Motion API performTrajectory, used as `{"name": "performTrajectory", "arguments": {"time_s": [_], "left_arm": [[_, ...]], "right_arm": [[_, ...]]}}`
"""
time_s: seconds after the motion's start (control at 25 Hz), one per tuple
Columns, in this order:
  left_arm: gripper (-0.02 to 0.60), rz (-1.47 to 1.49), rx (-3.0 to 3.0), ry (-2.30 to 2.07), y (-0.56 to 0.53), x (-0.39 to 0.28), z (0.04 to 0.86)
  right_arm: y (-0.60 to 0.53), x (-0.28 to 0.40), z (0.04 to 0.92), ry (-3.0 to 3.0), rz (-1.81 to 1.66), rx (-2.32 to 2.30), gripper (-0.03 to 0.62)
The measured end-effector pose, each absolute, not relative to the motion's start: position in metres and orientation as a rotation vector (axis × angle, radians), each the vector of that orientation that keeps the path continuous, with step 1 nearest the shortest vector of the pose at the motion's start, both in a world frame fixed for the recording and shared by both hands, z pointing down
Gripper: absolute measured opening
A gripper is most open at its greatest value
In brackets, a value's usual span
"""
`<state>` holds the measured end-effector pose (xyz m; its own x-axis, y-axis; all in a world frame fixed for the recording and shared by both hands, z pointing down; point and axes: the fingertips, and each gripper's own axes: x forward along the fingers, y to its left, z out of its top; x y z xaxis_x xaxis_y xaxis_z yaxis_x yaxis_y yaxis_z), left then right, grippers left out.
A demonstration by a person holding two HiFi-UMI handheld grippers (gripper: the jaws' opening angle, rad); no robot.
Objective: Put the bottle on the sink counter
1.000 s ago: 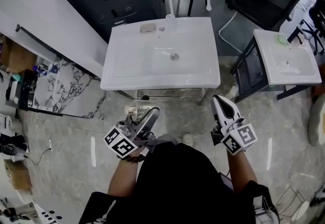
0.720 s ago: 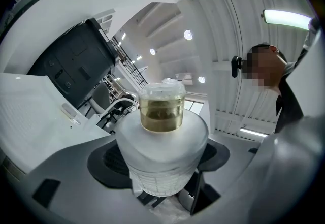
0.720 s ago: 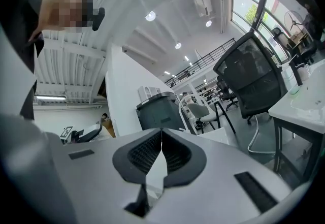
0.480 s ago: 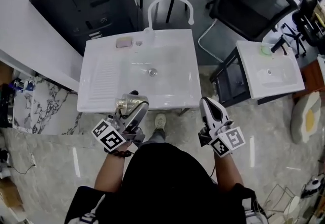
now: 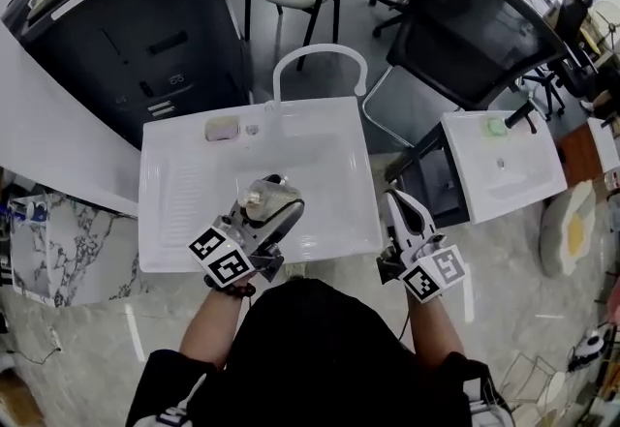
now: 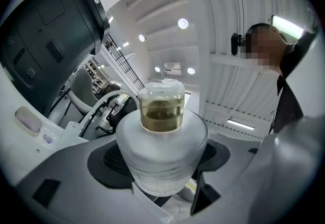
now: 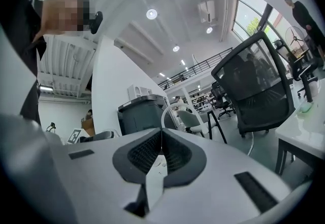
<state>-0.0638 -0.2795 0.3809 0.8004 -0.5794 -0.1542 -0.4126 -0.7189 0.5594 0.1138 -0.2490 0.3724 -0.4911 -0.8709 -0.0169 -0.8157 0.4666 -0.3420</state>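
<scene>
My left gripper (image 5: 273,204) is shut on a frosted clear bottle (image 5: 263,196) with a yellowish liquid in its neck (image 6: 161,107). It holds the bottle above the front part of the white sink counter (image 5: 176,188). In the left gripper view the bottle's wide body (image 6: 162,152) sits between the two grey jaws, tilted up toward the ceiling. My right gripper (image 5: 400,209) hangs just off the sink's front right corner, its jaws shut with nothing between them (image 7: 161,151).
A white arched faucet (image 5: 315,57) and a pink soap bar (image 5: 222,129) sit at the sink's back edge. A second small sink (image 5: 504,164) stands to the right, black office chairs (image 5: 465,28) behind, a dark cabinet (image 5: 126,38) at the left.
I have stepped closer to the sink. The left gripper with the bottle has moved from in front of the sink's front edge to above the counter; the right gripper came forward too.
</scene>
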Motion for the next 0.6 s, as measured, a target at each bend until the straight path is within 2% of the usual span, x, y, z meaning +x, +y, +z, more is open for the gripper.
{"name": "performTrajectory", "arguments": {"time_s": [0.24, 0.6], "left_arm": [[0.351, -0.357, 2.443, -0.712, -0.322, -0.061, 0.407], [0.351, -0.185, 2.437, -0.703, -0.364, -0.048, 0.463]], "right_arm": [[-0.288, 0.095, 0.386, 2.534, -0.48, -1.486, 0.031], [-0.311, 0.101, 0.428, 2.499, -0.628, -1.596, 0.031]]}}
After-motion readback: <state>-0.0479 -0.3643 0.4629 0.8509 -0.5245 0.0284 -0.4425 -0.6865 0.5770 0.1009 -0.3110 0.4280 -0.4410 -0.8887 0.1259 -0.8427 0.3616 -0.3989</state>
